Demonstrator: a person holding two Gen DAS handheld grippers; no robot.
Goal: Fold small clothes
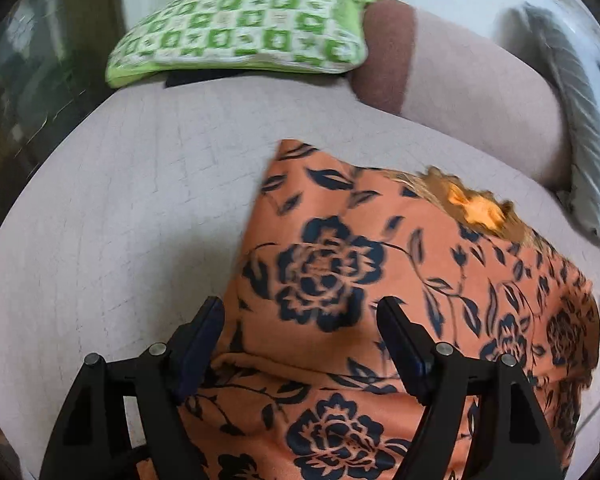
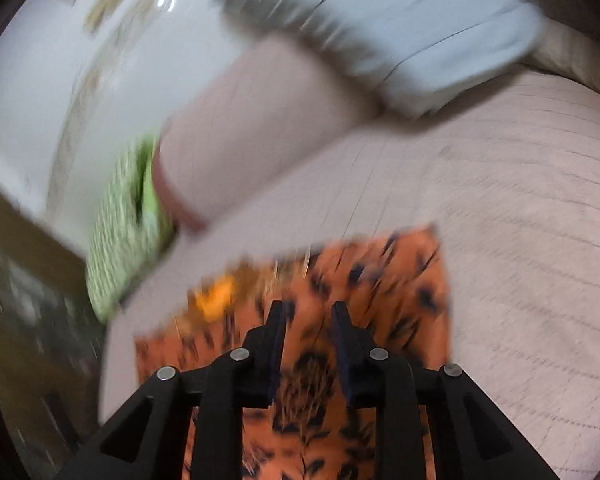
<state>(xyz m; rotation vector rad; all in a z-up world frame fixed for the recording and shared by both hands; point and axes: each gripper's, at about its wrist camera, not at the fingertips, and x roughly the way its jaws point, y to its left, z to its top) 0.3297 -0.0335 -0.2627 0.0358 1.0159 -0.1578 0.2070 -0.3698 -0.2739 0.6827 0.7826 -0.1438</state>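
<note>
An orange garment with dark blue flower print (image 1: 380,280) lies partly folded on a pale bed sheet (image 1: 120,220). A bright orange trim piece (image 1: 476,208) shows at its far edge. My left gripper (image 1: 300,312) is open just above the garment's near part, with nothing between the fingers. In the blurred right wrist view the same garment (image 2: 400,292) lies under my right gripper (image 2: 310,312), which is open with a narrower gap and holds nothing.
A green and white checked pillow (image 1: 240,24) lies at the head of the bed. A long pale bolster (image 1: 480,112) with a brown end lies beside it, and a grey-white pillow (image 2: 400,28) beyond. A white wall (image 2: 40,80) stands behind.
</note>
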